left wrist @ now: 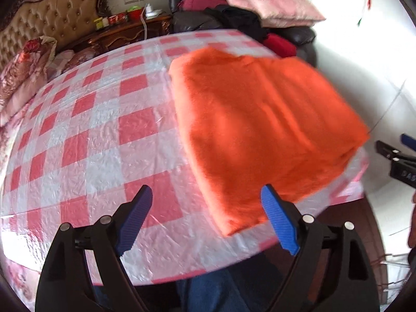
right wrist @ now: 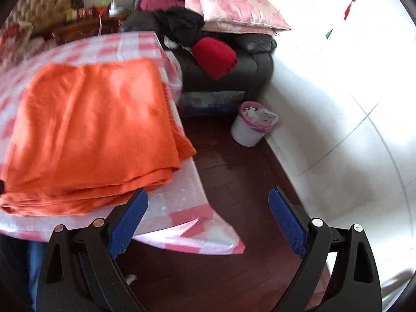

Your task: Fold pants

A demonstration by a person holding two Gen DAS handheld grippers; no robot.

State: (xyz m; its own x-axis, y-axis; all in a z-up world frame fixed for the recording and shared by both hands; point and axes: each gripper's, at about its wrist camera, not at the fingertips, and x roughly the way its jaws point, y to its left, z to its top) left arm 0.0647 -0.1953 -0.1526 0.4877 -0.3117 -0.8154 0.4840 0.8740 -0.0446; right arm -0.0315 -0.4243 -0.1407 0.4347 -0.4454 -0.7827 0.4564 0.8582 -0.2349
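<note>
Orange pants [left wrist: 262, 130] lie folded into a thick, layered rectangle on a tabletop [left wrist: 91, 135] covered with a glossy pink-and-white checked plastic cloth. The bundle sits at the tabletop's near right corner, its right side along the right edge and its near side close to the front edge, with the stacked folds showing along that near side.

The left tongs [left wrist: 206, 218] hang above the front edge of the tabletop with their blue-padded jaws spread wide and nothing between them; the right pad is just beside the near corner of the pants without pressing it.

The right tongs [right wrist: 208, 221] are also wide open and empty, held off the tabletop's near right corner above a dark wooden floor [right wrist: 234, 189].

Beyond the tabletop's far right corner stands a dark leather armchair [right wrist: 234, 70] piled with pink cushions [right wrist: 234, 10] and dark and red clothing. A white wastebasket [right wrist: 249, 127] with a pink liner sits on the floor by the white wall.
</note>
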